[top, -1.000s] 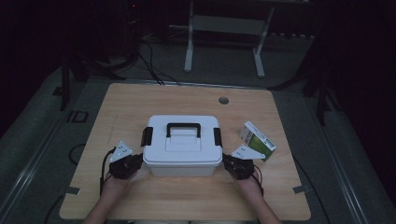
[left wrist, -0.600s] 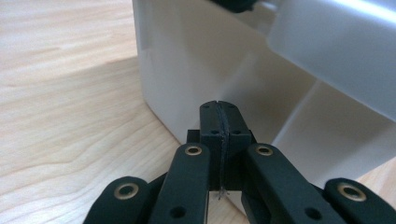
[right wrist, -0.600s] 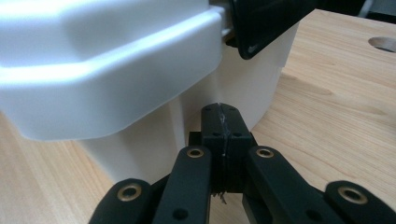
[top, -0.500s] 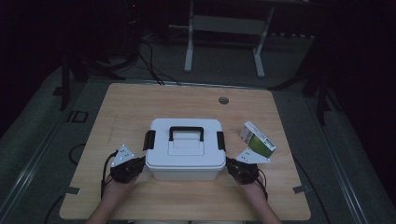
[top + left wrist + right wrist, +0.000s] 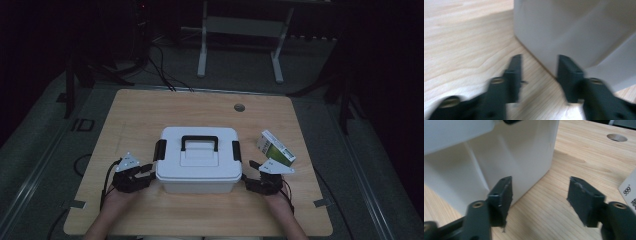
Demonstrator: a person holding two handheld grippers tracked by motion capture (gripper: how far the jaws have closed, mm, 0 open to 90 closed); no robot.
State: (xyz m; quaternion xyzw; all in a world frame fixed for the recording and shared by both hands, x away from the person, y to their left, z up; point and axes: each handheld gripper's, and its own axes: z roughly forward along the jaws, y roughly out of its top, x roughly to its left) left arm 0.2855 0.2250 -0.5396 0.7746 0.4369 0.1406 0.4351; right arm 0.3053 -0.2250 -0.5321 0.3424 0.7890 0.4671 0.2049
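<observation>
The white box (image 5: 197,160) is set near the middle of the wooden bench (image 5: 150,110), long axis running left to right, black handle lying along it. Since the earlier frames it has been shifted nearer the person. The jaws of the left tool (image 5: 146,175) and right tool (image 5: 248,182), flanking the box on the dim bench, have just been opening and nothing is gripped.

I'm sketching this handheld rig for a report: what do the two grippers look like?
Both the left gripper and the right gripper are black, each topped by a grey three-cornered plate and trailing a thin black cable. The gripper views show flat, blocky black jaws fixed with brass-coloured screws. No sleeves show.
</observation>
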